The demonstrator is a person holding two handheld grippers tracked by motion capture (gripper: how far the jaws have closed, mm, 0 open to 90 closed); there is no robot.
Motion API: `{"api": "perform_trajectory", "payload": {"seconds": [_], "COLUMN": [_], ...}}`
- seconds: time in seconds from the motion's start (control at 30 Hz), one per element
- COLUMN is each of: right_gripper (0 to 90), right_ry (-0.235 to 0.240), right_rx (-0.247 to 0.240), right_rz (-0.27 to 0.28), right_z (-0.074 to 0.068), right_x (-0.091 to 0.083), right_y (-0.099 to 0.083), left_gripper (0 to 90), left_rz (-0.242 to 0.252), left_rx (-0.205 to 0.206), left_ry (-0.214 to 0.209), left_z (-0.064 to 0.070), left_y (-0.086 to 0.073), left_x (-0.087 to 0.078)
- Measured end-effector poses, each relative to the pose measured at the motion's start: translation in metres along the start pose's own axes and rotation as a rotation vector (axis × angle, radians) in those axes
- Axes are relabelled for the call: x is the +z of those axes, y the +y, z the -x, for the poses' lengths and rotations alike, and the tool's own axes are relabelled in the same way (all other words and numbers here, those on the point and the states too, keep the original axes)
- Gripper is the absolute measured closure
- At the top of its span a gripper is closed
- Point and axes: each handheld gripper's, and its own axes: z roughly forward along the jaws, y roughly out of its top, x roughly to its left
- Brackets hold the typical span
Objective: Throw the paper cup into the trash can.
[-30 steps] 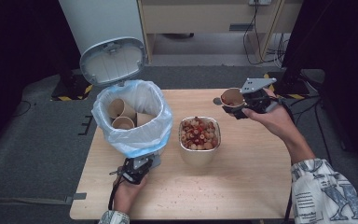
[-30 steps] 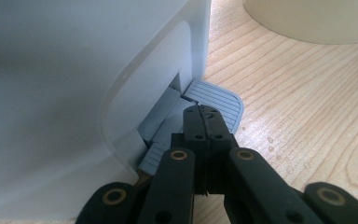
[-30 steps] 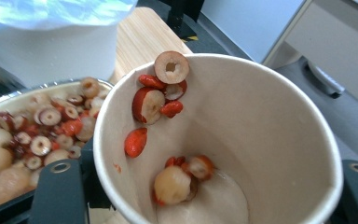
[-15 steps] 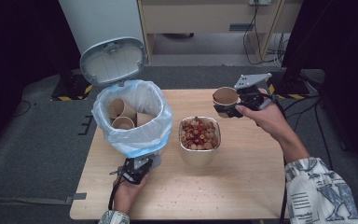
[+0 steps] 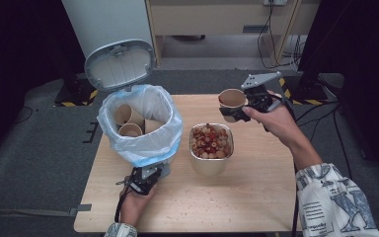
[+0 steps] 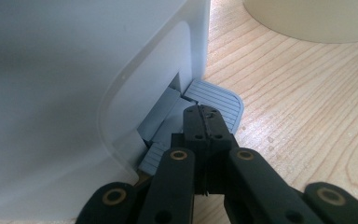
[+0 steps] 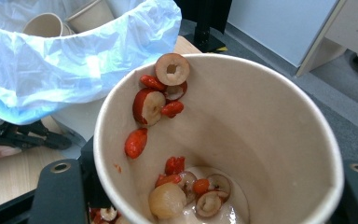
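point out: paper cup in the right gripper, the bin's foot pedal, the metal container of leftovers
paper cup (image 7: 261, 121), right gripper view, on its inner wall.
foot pedal (image 6: 214, 100), left gripper view, on the ribbed grey pad.
metal container (image 5: 209, 165), high view, on its front outer wall.

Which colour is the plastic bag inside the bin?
The bag is pale translucent blue; the high view shows it best.

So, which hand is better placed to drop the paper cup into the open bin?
Right. The right gripper already holds the paper cup above the table, beside the bin. The left gripper is shut and presses the bin's pedal, probably keeping the lid open.
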Motion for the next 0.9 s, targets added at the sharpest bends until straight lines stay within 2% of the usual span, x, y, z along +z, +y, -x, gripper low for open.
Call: {"api": "perform_trajectory", "payload": {"seconds": [0.5, 0.9], "right_gripper": [28.8, 28.9], "right_ry": [0.021, 0.041], "right_rx": [0.024, 0.019], "right_rz": [0.031, 0.055], "right_z": [-0.013, -0.029], "right_x": [0.014, 0.029], "right_y": [0.028, 0.055], "left_gripper": [89.6, 89.6], "left_rz": [0.0, -0.002], "left_rx": [0.001, 0.001], "left_ry": [0.001, -0.002], "left_z": [0.0, 0.0], "left_y": [0.0, 0.0], "left_x": [0.0, 0.0]}}
